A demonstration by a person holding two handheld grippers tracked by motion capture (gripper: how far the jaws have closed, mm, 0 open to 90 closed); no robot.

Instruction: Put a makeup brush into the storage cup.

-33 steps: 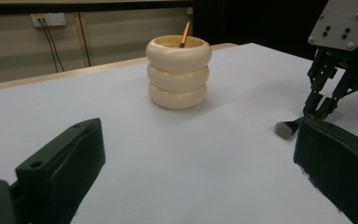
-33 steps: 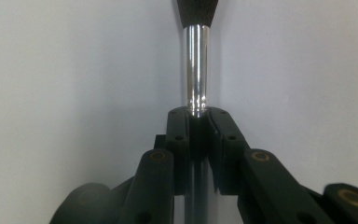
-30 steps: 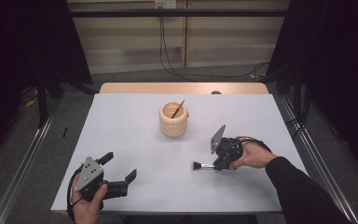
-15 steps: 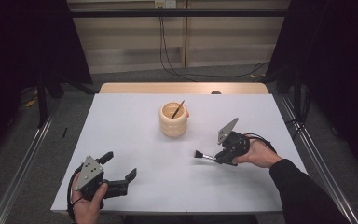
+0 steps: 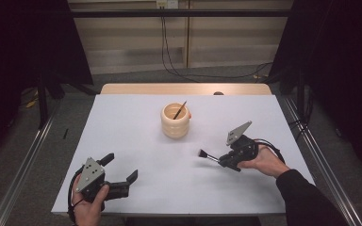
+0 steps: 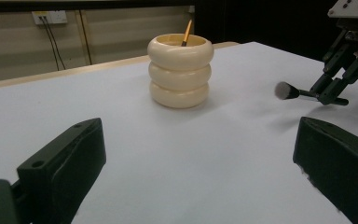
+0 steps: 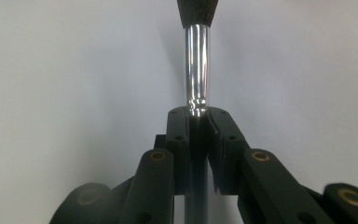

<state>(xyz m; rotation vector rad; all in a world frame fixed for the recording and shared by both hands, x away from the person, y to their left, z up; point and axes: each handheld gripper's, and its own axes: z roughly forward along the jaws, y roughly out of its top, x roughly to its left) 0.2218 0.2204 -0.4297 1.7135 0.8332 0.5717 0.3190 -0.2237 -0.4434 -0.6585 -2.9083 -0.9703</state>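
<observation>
A cream ribbed cup (image 5: pixel 175 121) stands at the table's middle with a thin orange-handled stick (image 5: pixel 180 109) leaning inside; the left gripper view has the cup (image 6: pixel 181 70) ahead. My right gripper (image 5: pixel 222 161), at the right of the table, is shut on a make-up brush whose dark head (image 5: pixel 201 153) points left, just above the surface. In the right gripper view the jaws (image 7: pixel 198 126) clamp the brush's silver ferrule (image 7: pixel 197 65). My left gripper (image 5: pixel 120 167) rests near the front left edge, open and holding nothing, its jaws spread wide (image 6: pixel 200 168). The brush head (image 6: pixel 285 90) sits off to its right.
The white table top (image 5: pixel 136 136) has a bare wooden strip (image 5: pixel 146 88) along its far edge. Metal rails run along the floor on both sides. Cables hang on the back wall.
My right gripper has carried the brush a little to the right and away from the front edge, lifting it slightly. The left gripper and the cup have stayed put.
</observation>
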